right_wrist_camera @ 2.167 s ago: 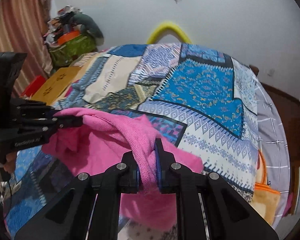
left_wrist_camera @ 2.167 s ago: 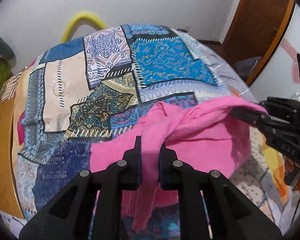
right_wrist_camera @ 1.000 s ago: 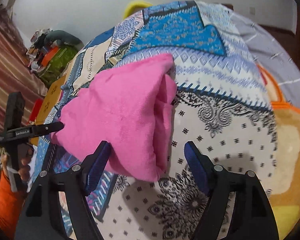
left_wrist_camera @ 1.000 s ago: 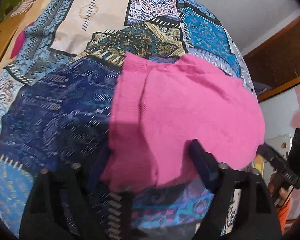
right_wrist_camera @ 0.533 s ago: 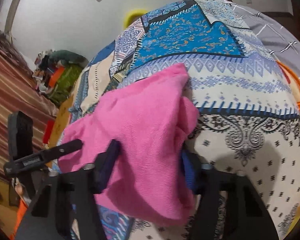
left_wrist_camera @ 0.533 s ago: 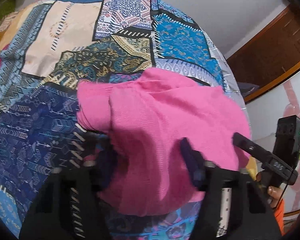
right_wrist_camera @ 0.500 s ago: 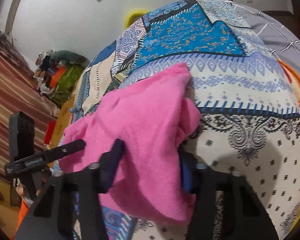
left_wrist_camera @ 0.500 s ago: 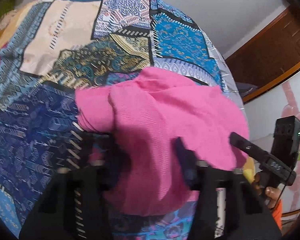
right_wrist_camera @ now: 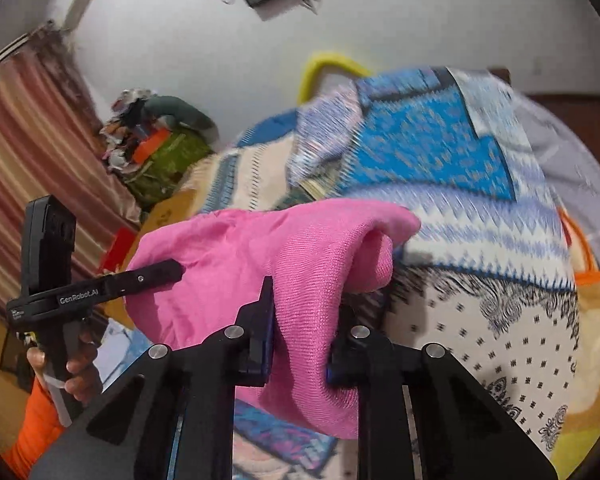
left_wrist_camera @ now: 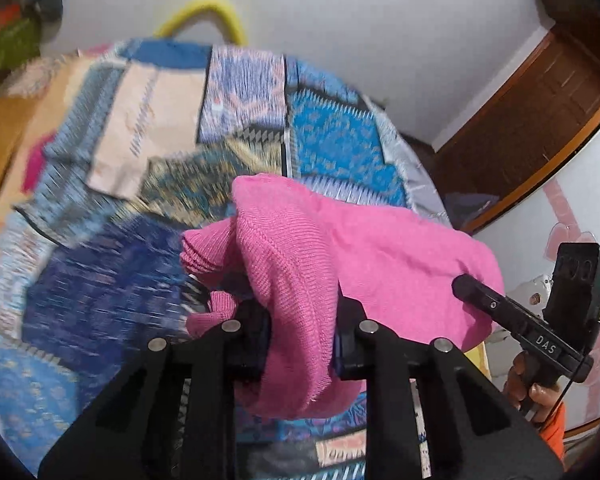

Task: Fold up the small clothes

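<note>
A pink knit garment [left_wrist_camera: 380, 256], folded into a thick bundle, hangs lifted between both grippers above the patchwork bedspread [left_wrist_camera: 140, 184]. My left gripper [left_wrist_camera: 302, 340] is shut on its left end. My right gripper [right_wrist_camera: 300, 344] is shut on its right end [right_wrist_camera: 312, 280]. The right gripper also shows at the right of the left wrist view [left_wrist_camera: 512, 320]. The left gripper shows at the left of the right wrist view [right_wrist_camera: 112, 284]. The bundle's underside is hidden.
The bed fills both views; a white patterned sheet [right_wrist_camera: 500, 340] lies at its near right. A yellow hoop [left_wrist_camera: 204, 12] stands at the far wall. A clutter pile [right_wrist_camera: 156, 144] and curtain [right_wrist_camera: 28, 152] stand at left, a wooden door [left_wrist_camera: 540, 100] at right.
Both grippers let go of the garment, opened around the folded bundle, then closed on its two ends. The bundle has risen off the bedspread and the views have tilted up.
</note>
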{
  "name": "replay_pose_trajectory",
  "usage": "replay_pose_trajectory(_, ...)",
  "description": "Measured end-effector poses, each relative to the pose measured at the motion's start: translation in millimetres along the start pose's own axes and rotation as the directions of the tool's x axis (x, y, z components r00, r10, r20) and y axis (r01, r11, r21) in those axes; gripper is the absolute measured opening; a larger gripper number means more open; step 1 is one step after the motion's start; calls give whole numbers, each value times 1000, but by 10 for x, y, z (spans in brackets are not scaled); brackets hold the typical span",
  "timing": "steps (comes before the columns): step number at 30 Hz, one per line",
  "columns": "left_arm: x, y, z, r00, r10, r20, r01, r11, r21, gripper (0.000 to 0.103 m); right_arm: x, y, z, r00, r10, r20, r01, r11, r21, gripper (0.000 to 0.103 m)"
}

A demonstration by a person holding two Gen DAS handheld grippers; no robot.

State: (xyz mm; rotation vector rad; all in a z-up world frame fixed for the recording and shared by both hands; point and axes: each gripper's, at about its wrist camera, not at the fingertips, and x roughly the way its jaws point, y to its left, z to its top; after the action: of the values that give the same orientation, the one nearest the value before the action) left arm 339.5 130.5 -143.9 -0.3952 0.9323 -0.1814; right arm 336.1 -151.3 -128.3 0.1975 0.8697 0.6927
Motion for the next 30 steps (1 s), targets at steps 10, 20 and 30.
replay_pose_trajectory(10, -926, 347, -162, 991, 61, 121, -64, 998, 22, 23, -86, 807, -46, 997, 65, 35, -61, 992, -114, 16)
replay_pose_trajectory(20, -730, 1060, -738, 989, 150, 8, -149, 988, -29, 23, 621, 1004, -556, 989, 79, -125, -93, 990, -110, 16)
replay_pose_trajectory(30, -377, 1548, -1240, 973, 204, -111, -213, 974, -72, 28, 856, 786, -875, 975, 9, -224, -32, 995, -100, 16)
